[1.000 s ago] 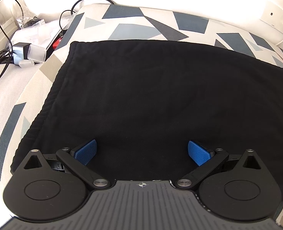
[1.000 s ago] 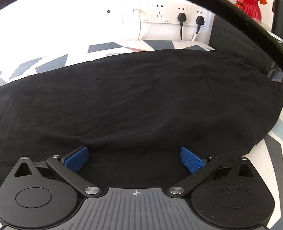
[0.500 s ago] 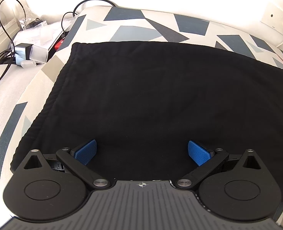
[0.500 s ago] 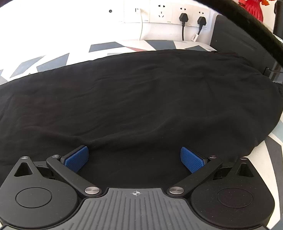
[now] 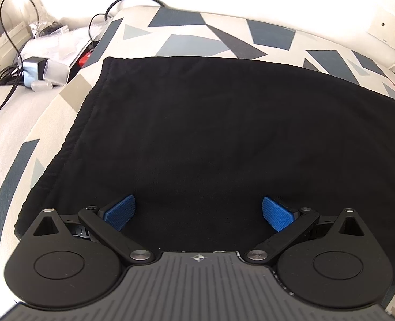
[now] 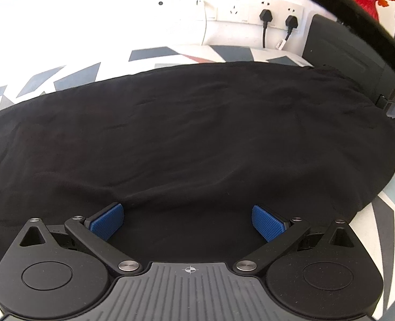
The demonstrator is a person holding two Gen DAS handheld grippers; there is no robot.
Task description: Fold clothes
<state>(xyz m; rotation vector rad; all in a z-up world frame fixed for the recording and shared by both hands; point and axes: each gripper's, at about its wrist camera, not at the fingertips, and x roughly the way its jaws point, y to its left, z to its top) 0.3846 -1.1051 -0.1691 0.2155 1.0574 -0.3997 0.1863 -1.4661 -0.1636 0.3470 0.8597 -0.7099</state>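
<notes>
Both cameras have backed off a touch since a second ago: left view shows more patterned sheet [image 5: 63,112] beyond the cloth's far edge, right view shows more wall and sockets [image 6: 261,13]. Nothing else shifted.

Black garment [image 5: 218,139] lies spread flat on the sheet, filling the middle of both views. In the left view its stitched side edge runs from 7 up to 11 o'clock; far edge across 12. In the right view its rounded end sits at 3 o'clock [image 6: 371,139], with mild wrinkles across the middle.

Left gripper [image 5: 198,214]: fingers wide, holding nothing, over the near part of the cloth. Right gripper [image 6: 188,222]: fingers wide, empty, at the near hem, where a low ridge of fabric crosses.

Clutter and cables [image 5: 36,61] at 10 o'clock, off the cloth.

Progress: looks like flattened or one fold already laid; can't tell which. Still to do: grab near edge or corners, fold over.
</notes>
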